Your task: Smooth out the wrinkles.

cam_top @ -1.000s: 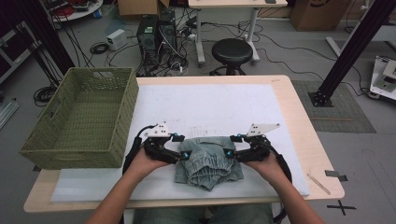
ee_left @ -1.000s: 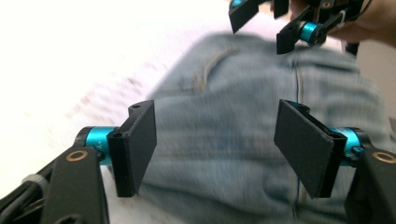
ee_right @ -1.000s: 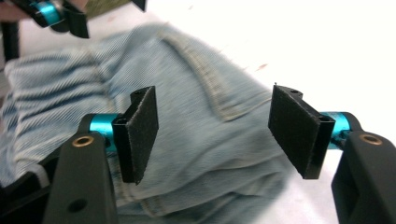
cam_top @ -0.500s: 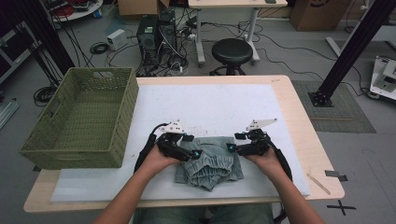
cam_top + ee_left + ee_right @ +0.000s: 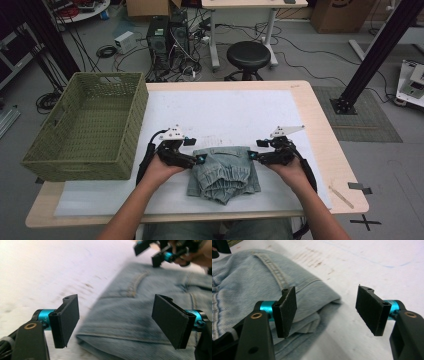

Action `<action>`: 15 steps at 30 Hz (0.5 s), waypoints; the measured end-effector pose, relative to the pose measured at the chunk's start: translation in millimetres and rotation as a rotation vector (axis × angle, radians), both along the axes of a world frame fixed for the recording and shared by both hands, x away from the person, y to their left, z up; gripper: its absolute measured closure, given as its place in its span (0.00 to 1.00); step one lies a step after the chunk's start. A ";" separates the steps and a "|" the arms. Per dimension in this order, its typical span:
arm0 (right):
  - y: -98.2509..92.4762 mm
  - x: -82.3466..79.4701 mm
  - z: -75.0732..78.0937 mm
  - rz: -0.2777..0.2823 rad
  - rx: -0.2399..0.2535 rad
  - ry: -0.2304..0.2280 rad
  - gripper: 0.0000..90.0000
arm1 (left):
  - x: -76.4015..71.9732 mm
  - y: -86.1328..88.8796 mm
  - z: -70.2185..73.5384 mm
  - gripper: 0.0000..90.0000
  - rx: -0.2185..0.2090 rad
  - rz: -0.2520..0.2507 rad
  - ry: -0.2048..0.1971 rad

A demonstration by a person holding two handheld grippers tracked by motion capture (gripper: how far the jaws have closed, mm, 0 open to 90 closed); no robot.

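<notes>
White sheeting (image 5: 225, 112) is covering the wooden table (image 5: 320, 125), and on it the person is working on folded denim shorts (image 5: 223, 172) close to the near edge.

At the left gripper (image 5: 192, 156) the jaws have just been opening; in the left gripper view they are standing wide apart over the shorts' left edge (image 5: 140, 322), with nothing pressed between the pads. The right gripper (image 5: 253, 152) is also standing wide, its jaws straddling the right fold of the shorts (image 5: 312, 297) without gripping it. So neither gripper is holding anything now.

Judging from this, the folding seems done or nearly done: the shorts are lying as a compact bundle between both grippers. What is probably remaining is to grasp the bundle and carry it to the green woven basket (image 5: 85, 130), which is sitting empty at the table's left side, apart from the shorts.

Farther out, a black stool (image 5: 248, 55), a computer tower (image 5: 167, 40) and many cables are standing on the grey floor (image 5: 320, 60) behind the table.
</notes>
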State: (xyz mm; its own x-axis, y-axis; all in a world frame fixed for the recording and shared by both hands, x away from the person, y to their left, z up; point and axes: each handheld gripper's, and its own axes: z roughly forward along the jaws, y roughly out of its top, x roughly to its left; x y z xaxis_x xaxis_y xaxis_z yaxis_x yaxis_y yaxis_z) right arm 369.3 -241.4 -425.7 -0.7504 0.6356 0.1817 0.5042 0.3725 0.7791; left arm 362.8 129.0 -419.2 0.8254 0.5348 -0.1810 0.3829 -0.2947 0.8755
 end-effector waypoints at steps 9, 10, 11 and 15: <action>6.4 3.8 -13.0 0.010 -0.025 0.106 0.34 | 5.9 -6.0 -23.3 0.21 0.123 -0.013 0.111; 6.9 3.9 -14.0 0.007 -0.024 0.123 0.34 | 6.0 -7.0 -25.9 0.21 0.120 -0.013 0.128; 7.7 4.3 -15.7 0.007 -0.027 0.140 0.33 | 6.6 -7.7 -28.4 0.22 0.119 -0.013 0.147; 13.5 5.1 -20.6 0.015 -0.045 0.166 0.34 | 9.1 -9.4 -33.8 0.22 0.105 -0.013 0.174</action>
